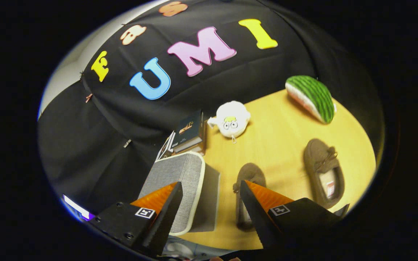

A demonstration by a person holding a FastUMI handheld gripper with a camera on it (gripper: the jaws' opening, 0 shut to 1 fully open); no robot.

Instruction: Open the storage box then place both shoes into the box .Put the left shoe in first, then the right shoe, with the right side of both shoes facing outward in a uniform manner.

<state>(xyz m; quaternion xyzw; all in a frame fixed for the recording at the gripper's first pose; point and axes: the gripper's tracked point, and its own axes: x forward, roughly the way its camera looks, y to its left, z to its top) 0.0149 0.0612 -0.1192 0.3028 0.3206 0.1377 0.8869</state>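
A grey fabric storage box (180, 181) with a pale rim stands on the wooden table (278, 134), its lid swung up and its dark opening facing the shoes. My gripper (210, 192) hovers open above it, with nothing between the fingers. One brown shoe (249, 177) lies just beyond the right finger (256, 206), which partly hides it, right beside the box opening. A second brown shoe (323, 174) lies further right on the table, its pale insole showing.
A stack of books (189, 134) stands behind the box. A white plush toy (230, 119) sits beyond the shoes, and a watermelon-slice cushion (312, 97) lies at the table's far right. Black cloth walls the booth behind the table.
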